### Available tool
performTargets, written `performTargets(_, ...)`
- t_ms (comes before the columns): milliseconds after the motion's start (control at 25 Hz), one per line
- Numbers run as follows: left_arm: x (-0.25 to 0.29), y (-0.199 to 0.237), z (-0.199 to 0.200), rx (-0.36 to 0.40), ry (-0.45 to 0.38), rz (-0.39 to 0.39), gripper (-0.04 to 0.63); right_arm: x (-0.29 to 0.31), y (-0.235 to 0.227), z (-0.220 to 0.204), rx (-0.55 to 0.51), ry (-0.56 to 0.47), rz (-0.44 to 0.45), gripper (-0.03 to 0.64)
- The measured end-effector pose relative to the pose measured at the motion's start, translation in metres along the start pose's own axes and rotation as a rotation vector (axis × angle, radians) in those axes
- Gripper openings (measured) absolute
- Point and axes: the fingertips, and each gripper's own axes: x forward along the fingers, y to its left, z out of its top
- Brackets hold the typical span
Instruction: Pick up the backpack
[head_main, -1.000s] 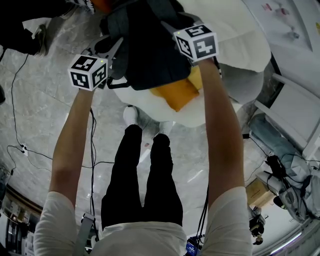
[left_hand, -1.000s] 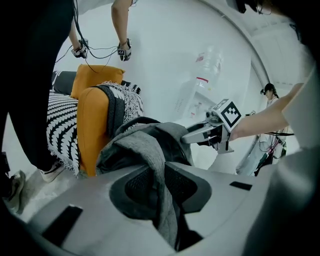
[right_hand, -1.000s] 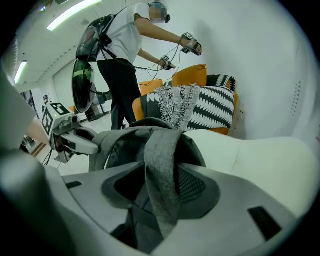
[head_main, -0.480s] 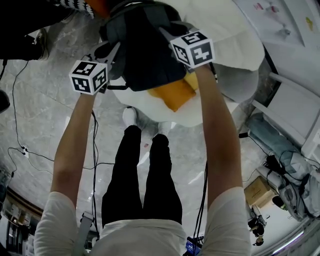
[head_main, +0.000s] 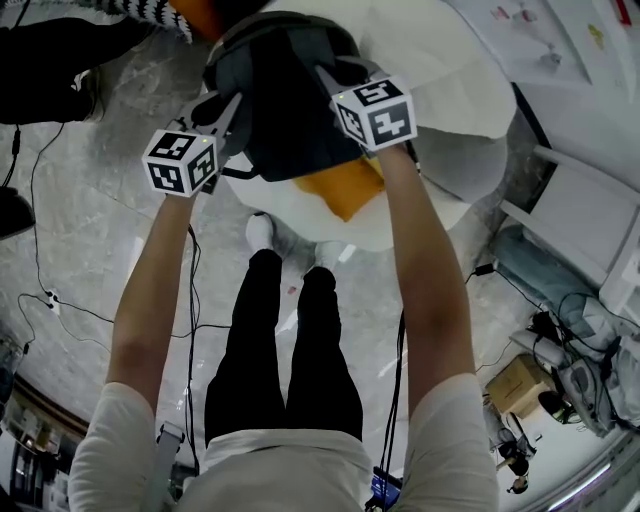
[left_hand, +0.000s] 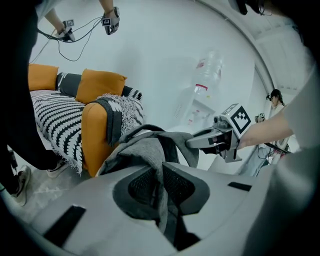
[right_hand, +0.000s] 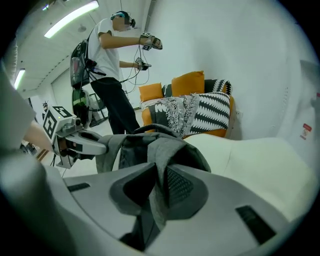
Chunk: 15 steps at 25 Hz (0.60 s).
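Observation:
A dark grey backpack (head_main: 285, 115) lies on a white cushioned seat (head_main: 450, 60). My left gripper (head_main: 230, 105) is at the backpack's left side and my right gripper (head_main: 328, 75) is at its right. In the left gripper view a grey shoulder strap (left_hand: 150, 155) runs down between the jaws, and the pads pinch it. The right gripper view shows the other strap (right_hand: 162, 160) clamped the same way. Both sets of jaws have just been closing on these straps. Each gripper shows in the other's view, holding strap fabric.
An orange cushion (head_main: 340, 188) lies under the backpack's near edge. A sofa with orange and striped cushions (left_hand: 55, 115) stands behind. Another person (right_hand: 107, 65) stands by it with grippers. Cables (head_main: 40, 290) run over the marble floor, with boxes and clutter (head_main: 560, 370) at the right.
Both grippers have risen toward the camera and drawn a little closer together. The backpack's upper part has come up with them and covers more of the orange cushion.

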Motion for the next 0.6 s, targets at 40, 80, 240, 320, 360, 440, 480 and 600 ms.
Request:
performTargets(40, -0.003, -0.003, 0.001, -0.003, -0.001, 0.000, 0.038, -0.002, 0.003, -0.001, -0.004, 0.004, -0.008, 0.056)
performTargets(80, -0.006, -0.006, 0.001, -0.006, -0.002, -0.001, 0.038, -0.005, 0.006, -0.003, -0.009, 0.009, -0.014, 0.054)
performTargets(240, -0.018, -0.016, 0.002, -0.003, -0.001, -0.003, 0.038, -0.021, 0.015, -0.002, 0.002, -0.003, -0.018, 0.049)
performTargets(320, -0.024, -0.022, 0.003, -0.003, -0.002, -0.003, 0.037, -0.030, 0.018, -0.001, 0.008, -0.008, -0.022, 0.048)
performTargets(360, -0.026, -0.025, 0.004, -0.006, -0.003, -0.002, 0.037, -0.034, 0.019, -0.001, 0.010, -0.009, -0.023, 0.046)
performTargets(440, -0.032, -0.031, 0.005, -0.017, -0.008, 0.003, 0.035, -0.042, 0.024, -0.002, 0.015, -0.010, -0.019, 0.044)
performTargets(480, -0.035, -0.033, 0.007, -0.020, -0.011, 0.007, 0.035, -0.046, 0.026, -0.002, 0.016, -0.011, -0.017, 0.043)
performTargets(600, -0.046, -0.041, 0.013, -0.015, -0.014, 0.015, 0.035, -0.060, 0.030, 0.000, 0.020, -0.020, -0.014, 0.044)
